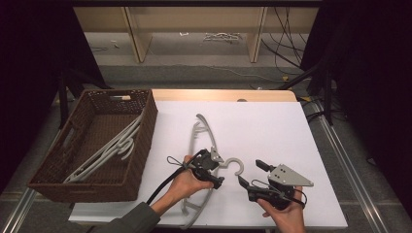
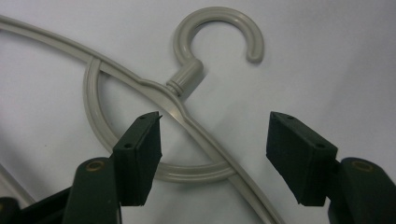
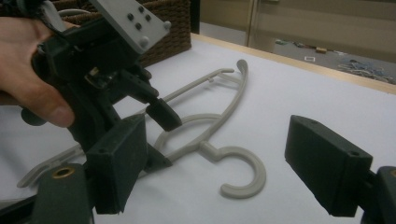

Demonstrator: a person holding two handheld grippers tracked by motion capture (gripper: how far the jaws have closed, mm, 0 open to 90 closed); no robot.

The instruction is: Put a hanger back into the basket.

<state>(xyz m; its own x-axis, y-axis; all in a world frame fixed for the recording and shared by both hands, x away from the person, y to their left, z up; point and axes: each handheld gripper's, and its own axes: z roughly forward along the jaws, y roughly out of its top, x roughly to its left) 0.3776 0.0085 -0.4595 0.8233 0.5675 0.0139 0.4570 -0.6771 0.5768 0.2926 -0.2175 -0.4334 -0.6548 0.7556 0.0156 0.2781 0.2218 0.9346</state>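
Left gripper (image 1: pixel 210 169) hangs just over the grey hanger (image 1: pixel 201 145), its jaws spread apart with the hanger's neck between them and neither pad pressing on the plastic. In the left gripper view the left gripper (image 2: pixel 212 140) straddles the grey hanger (image 2: pixel 140 86) just below the hook, one pad over the inner loop, the other off to the side of the arm. The person's left hand (image 1: pixel 187 182) grips the tool's body beside the hanger's lower arm. That hanger lies flat on the white table (image 1: pixel 272 131), its hook curling toward the right gripper (image 1: pixel 251 174) and its long arms running away from and back toward the person. Right of the hook, the right gripper sits in the right hand (image 1: pixel 286 213), jaws wide apart with nothing between them; in the right gripper view the right gripper (image 3: pixel 224 158) frames the hook of the grey hanger (image 3: pixel 233 175) farther off. Left of the hanger, at the table's edge, stands a brown wicker basket (image 1: pixel 58 167) with more grey hangers (image 1: pixel 109 148) lying slantwise in it.
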